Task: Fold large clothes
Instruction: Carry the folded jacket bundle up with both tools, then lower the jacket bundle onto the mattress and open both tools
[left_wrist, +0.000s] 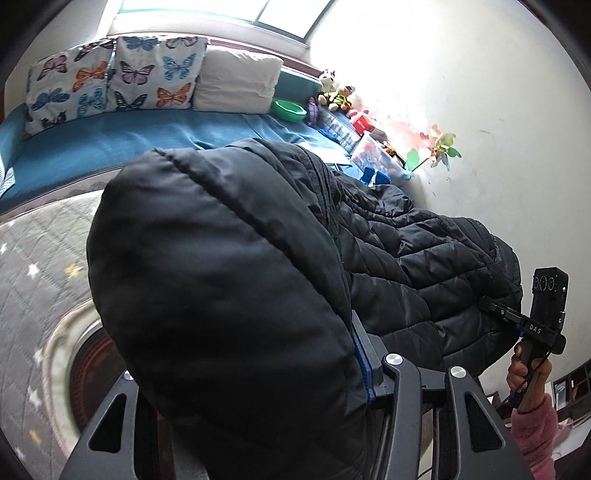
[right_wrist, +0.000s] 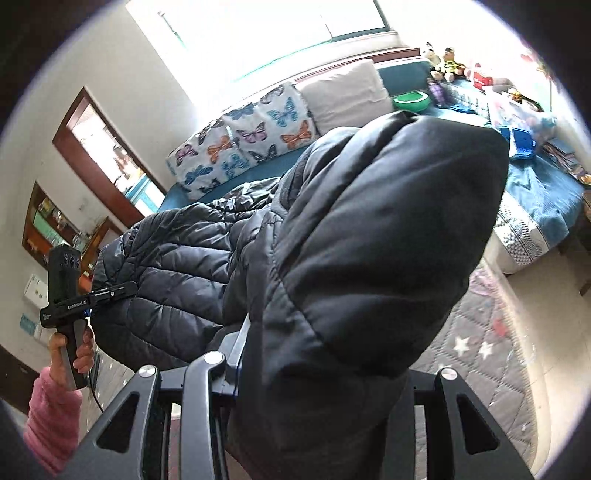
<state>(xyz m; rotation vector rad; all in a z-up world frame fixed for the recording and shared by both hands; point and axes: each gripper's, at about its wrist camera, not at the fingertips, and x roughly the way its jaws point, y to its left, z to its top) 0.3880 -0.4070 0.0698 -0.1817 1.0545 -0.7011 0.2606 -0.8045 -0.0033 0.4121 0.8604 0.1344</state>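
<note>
A black quilted puffer jacket (left_wrist: 229, 266) hangs in the air between my two grippers, above a grey star-patterned mat. In the left wrist view its bulk drapes over my left gripper (left_wrist: 354, 354), whose jaws are shut on the fabric; only one blue-padded finger (left_wrist: 364, 369) shows. The right gripper (left_wrist: 495, 308) is seen at the far right, clamped on the jacket's other end. In the right wrist view the jacket (right_wrist: 369, 240) covers my right gripper (right_wrist: 243, 343), shut on it, and the left gripper (right_wrist: 118, 290) pinches the far end.
A blue daybed (left_wrist: 110, 144) with butterfly cushions (left_wrist: 110, 74) and a white pillow (left_wrist: 236, 81) lies behind. A green bowl (left_wrist: 290, 109), plush toys (left_wrist: 334, 92) and boxes sit at its right end. The mat (right_wrist: 476, 343) covers the floor. Shelves (right_wrist: 55, 225) line the left wall.
</note>
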